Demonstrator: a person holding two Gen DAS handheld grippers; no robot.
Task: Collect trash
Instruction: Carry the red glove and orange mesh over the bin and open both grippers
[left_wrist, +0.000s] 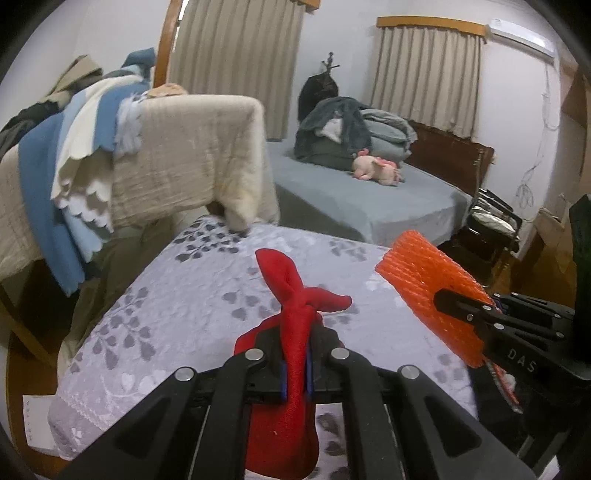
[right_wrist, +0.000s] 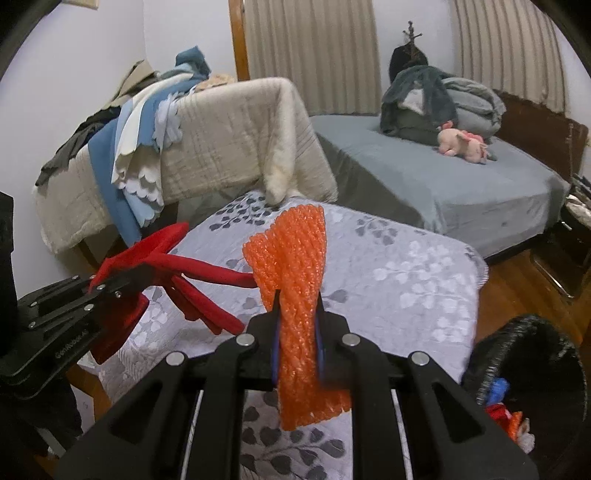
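A red knotted cloth (left_wrist: 291, 314) hangs above the table with the grey leaf-print cover (left_wrist: 177, 302), and my left gripper (left_wrist: 295, 365) is shut on it just below the knot. In the right wrist view the same red cloth (right_wrist: 210, 275) shows at the left, held in the left gripper (right_wrist: 122, 282). My right gripper (right_wrist: 297, 317) is shut on an orange foam net sleeve (right_wrist: 295, 254), which stands up between the pads and also hangs below them. The left wrist view has that orange sleeve (left_wrist: 417, 284) at the right, in the right gripper (left_wrist: 448, 301).
A black bin (right_wrist: 528, 332) with red and blue scraps inside stands at the table's right corner. A chair draped with beige and blue blankets (left_wrist: 177, 155) is behind the table. A grey bed (right_wrist: 443, 184) with folded bedding and a pink plush toy lies beyond. A wooden floor runs to the right.
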